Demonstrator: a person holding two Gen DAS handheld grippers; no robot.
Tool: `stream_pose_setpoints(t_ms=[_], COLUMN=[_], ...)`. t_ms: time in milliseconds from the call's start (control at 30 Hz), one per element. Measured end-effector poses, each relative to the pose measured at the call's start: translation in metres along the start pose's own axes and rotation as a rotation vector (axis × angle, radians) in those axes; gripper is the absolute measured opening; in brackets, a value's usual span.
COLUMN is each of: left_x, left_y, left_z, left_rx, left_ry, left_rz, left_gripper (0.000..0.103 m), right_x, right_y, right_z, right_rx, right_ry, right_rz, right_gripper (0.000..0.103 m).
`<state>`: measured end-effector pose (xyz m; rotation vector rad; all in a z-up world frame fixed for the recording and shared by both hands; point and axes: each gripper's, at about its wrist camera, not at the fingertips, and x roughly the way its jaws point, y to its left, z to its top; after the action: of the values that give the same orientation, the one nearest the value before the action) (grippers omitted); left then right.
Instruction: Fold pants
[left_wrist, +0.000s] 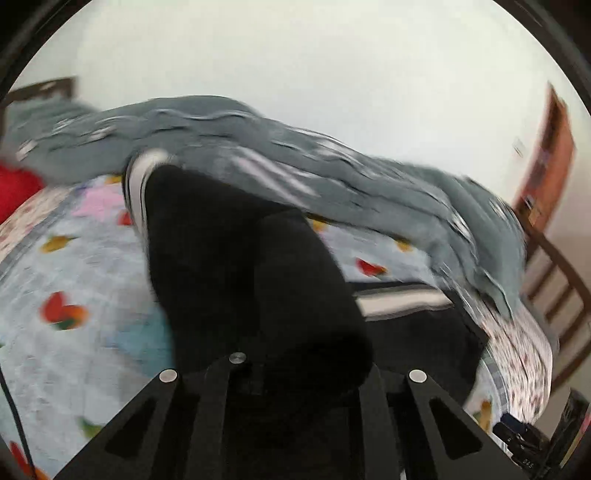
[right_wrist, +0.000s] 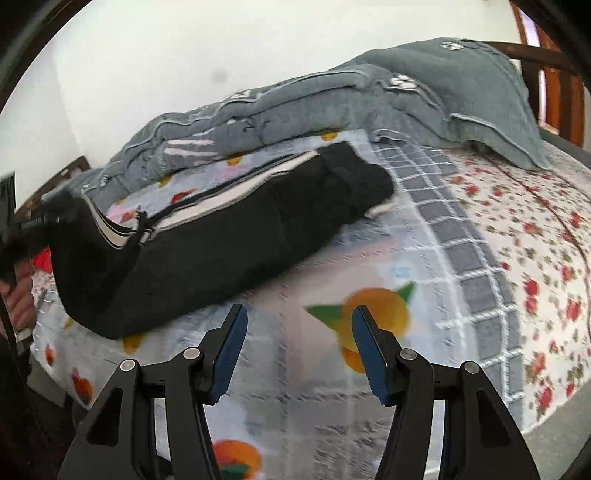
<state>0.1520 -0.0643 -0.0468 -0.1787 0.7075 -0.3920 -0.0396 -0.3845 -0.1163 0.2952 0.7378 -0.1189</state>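
Bedroom setting: white wall (right_wrist: 147, 74) up top, bed (right_wrist: 498, 240) covered by a fruit-print sheet (right_wrist: 314, 369) with a grey checked border and a red-floral part at right of the right wrist view. Grey quilt (right_wrist: 369, 96) bunched along the far side, running from upper right down to mid left. Wooden headboard slats (right_wrist: 554, 85) at upper right.

Black pants (right_wrist: 221, 236) with white side stripes sprawled across the sheet, centre-left of the right wrist view, waistband end toward the middle, the other end pulled up off the bed at far left. Left gripper (right_wrist: 44, 218) there at the left edge, blurry, clamped on that raised black fabric, with a hand (right_wrist: 20, 291) just below it.

Left wrist view: mostly blur. Black cloth (left_wrist: 240, 258) bunched right over the fingers (left_wrist: 221, 387), draping from the centre down to the bottom, jaws narrow and pinching it. More of the pants, striped edge showing, lying at lower right on the sheet. Red thing (left_wrist: 14, 188) at far left, can't tell what.

Right gripper (right_wrist: 299, 332) at bottom centre of its own view, jaws about halfway apart, blue pads (right_wrist: 231, 354) bare, nothing between them, hovering over the orange print near the pants.
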Motion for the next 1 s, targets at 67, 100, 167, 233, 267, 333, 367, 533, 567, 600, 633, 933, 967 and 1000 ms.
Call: stream_pose_setpoints(t_ms=[67,100,167,233,267,333,367,533,567,600,633,933,967,1000], left_x=[0.016,0.028,0.050,0.076,0.087,0.093,0.083,0.045,0.034,0.019,0.010,-0.035,-0.035,-0.036], left_y=[-0.035,-0.053,-0.084,-0.105,-0.112,-0.123,-0.128,-0.106,-0.099,-0.088,-0.081,0.000,0.007,0.015], left_z=[-0.010,-0.018,-0.038,-0.057,-0.067,-0.077,-0.080,-0.065,-0.063,-0.061,-0.057,-0.070,-0.074,-0.080], left_rx=[0.051,0.072,0.095,0.109,0.103,0.132,0.182,0.180,0.172,0.174,0.173,0.154,0.140,0.126], left_ry=[0.035,0.067,0.134,0.224,0.282,0.311,0.275,0.253,0.222,0.181,0.153,0.115,0.131,0.151], left_rz=[-0.042,-0.063,-0.101,-0.145,-0.162,-0.160,-0.160,-0.280,-0.288,-0.284,-0.270,-0.114,-0.114,-0.117], left_gripper=[0.015,0.015,0.015,0.015,0.015,0.016,0.019,0.057,0.062,0.064,0.065,0.072,0.072,0.073], right_x=[-0.003,-0.004,-0.005,-0.006,-0.006,-0.008,-0.010,-0.014,-0.012,-0.009,-0.004,0.067,0.079,0.095], right_y=[-0.011,-0.015,-0.023,-0.029,-0.030,-0.032,-0.031,-0.017,-0.012,-0.008,-0.002,0.046,0.051,0.055], right_z=[-0.005,-0.006,-0.008,-0.007,-0.007,-0.004,-0.003,0.012,0.018,0.022,0.028,0.059,0.059,0.056], right_rx=[0.018,0.027,0.044,0.053,0.057,0.063,0.061,0.032,0.026,0.025,0.027,0.095,0.083,0.078], right_ry=[0.006,0.010,0.012,0.017,0.018,0.017,0.015,-0.016,-0.022,-0.027,-0.030,0.046,0.063,0.099], right_rz=[-0.004,-0.002,-0.005,-0.016,-0.019,-0.018,-0.015,0.031,0.056,0.073,0.101,0.287,0.242,0.180], right_gripper=[0.058,0.058,0.058,0.058,0.058,0.058,0.058,0.060,0.061,0.061,0.061,0.064,0.064,0.064])
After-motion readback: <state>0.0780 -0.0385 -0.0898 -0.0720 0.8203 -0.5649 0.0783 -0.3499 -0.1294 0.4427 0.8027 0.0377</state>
